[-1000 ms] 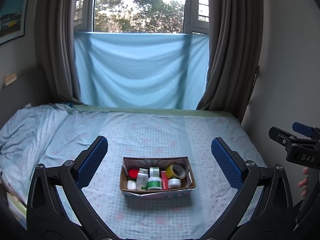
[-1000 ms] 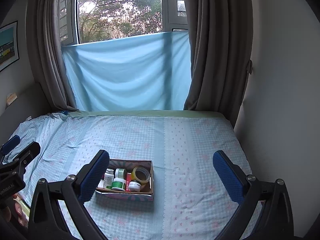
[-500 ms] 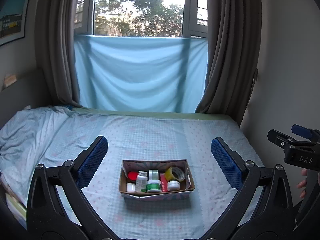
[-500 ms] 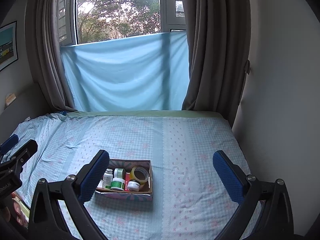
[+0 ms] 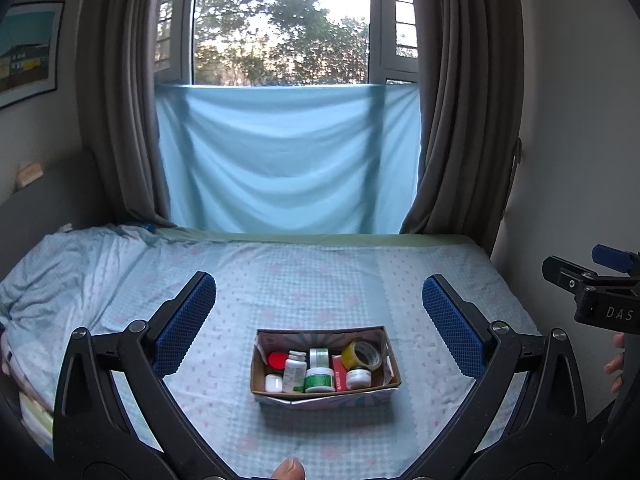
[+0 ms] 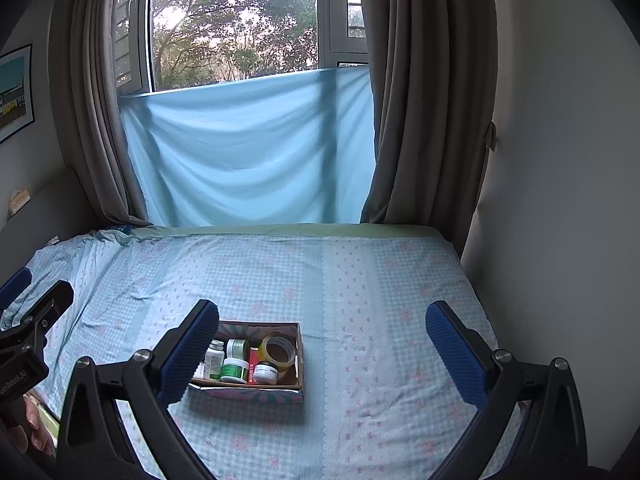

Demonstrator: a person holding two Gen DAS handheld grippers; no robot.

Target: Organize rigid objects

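Note:
A small cardboard box (image 5: 385, 394) sits on the bed, also in the right wrist view (image 6: 298, 396). It holds several items: a yellow tape roll (image 5: 361, 354), a white pill bottle (image 5: 295, 366), a green-labelled jar (image 5: 319, 380), a red-capped item (image 5: 277, 360) and a small white jar (image 5: 358, 377). My left gripper (image 5: 319, 312) is open and empty, held back from the box. My right gripper (image 6: 322, 340) is open and empty, to the right of the box.
The bed has a light blue checked sheet (image 6: 380, 300), rumpled at the left (image 5: 60, 272). A blue cloth (image 5: 284, 160) hangs across the window between grey curtains. A wall (image 6: 560, 160) borders the bed on the right.
Both grippers have drawn back and tilted up a little; the box sits slightly lower and smaller in view. Nothing was grasped or released.

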